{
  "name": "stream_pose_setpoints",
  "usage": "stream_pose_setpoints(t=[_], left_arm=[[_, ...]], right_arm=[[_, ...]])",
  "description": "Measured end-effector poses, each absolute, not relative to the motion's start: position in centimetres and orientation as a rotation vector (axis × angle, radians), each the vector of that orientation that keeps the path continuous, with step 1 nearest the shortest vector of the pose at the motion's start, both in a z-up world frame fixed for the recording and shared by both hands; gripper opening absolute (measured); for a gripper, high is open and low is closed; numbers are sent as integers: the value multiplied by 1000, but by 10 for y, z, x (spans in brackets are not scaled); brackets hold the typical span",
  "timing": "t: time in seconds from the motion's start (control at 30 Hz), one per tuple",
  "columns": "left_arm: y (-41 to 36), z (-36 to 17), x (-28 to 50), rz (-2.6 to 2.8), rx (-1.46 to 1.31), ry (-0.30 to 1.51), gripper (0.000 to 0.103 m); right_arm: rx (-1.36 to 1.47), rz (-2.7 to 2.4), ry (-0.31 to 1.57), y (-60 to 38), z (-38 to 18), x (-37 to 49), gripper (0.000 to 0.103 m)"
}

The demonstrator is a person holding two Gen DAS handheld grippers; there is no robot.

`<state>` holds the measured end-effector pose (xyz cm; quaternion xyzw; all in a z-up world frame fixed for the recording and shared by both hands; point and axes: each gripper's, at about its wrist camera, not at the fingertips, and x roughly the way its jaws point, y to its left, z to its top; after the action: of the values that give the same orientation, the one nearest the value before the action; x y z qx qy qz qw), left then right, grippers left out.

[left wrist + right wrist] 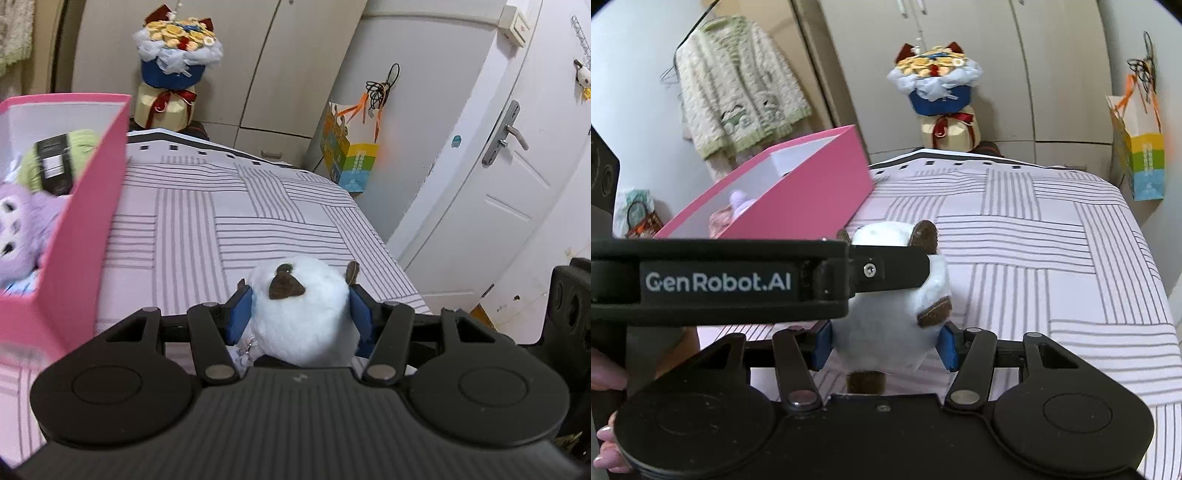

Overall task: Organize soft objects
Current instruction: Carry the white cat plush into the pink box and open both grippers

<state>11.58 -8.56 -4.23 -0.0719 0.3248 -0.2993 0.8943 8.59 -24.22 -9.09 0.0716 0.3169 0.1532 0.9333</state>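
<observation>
Above bed (236, 206), jaws around plush (303, 314).

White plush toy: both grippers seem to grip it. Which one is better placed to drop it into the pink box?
Left. The left gripper sits right beside the pink box and squeezes the white plush toy; the right gripper is farther away.

Matte black tongs (301, 310) with blue pads (820, 345), "GenRobot.AI" lettering (718, 282), 1 silver screw (870, 270).

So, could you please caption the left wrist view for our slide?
Left gripper clamps a white plush toy above the striped bed, beside the pink box.
</observation>
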Motion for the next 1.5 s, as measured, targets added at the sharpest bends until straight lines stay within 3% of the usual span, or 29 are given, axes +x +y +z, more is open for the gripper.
stream_pose_setpoints(t=[0.37, 0.8, 1.1, 1.5], left_arm=[[-36, 0, 71, -591, -124, 480, 56], [37, 59, 96, -443, -93, 320, 57], [79, 70, 174, -347, -134, 410, 58], [112, 25, 261, -270, -235, 595, 58]], right_arm=[[96, 384, 533, -199, -43, 61, 61], [101, 612, 454, -138, 11, 131, 61], [42, 661, 522, -84, 15, 205, 61], [-20, 703, 717, -49, -19, 295, 62]])
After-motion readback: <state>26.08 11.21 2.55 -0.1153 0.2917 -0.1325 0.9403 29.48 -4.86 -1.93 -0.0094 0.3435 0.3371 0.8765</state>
